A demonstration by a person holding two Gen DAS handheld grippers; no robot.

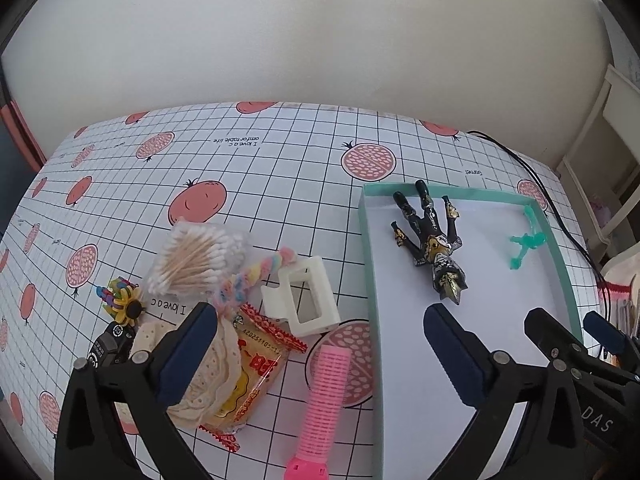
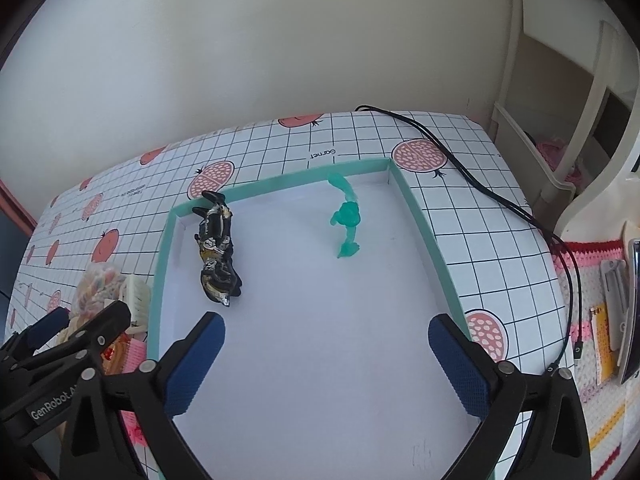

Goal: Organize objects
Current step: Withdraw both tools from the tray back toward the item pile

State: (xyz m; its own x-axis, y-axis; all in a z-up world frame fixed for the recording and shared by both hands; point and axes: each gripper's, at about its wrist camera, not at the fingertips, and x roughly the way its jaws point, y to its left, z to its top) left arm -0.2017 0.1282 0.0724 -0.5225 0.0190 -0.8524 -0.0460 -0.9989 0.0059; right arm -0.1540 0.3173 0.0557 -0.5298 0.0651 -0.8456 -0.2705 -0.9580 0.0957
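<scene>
Hovering spread and empty, the left tool [image 1: 320, 348] hangs over a pink roller [image 1: 325, 392] on the worktop [image 1: 304, 152], beside the tray [image 1: 370, 264] holding a black figure [image 1: 434, 246]. In the right view, the right tool [image 2: 326, 354] gapes empty above the tray floor, near a green toy [image 2: 347, 220].

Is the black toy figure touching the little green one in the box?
Apart. The right wrist view shows bare white box floor between the black figure and the green figure.
</scene>
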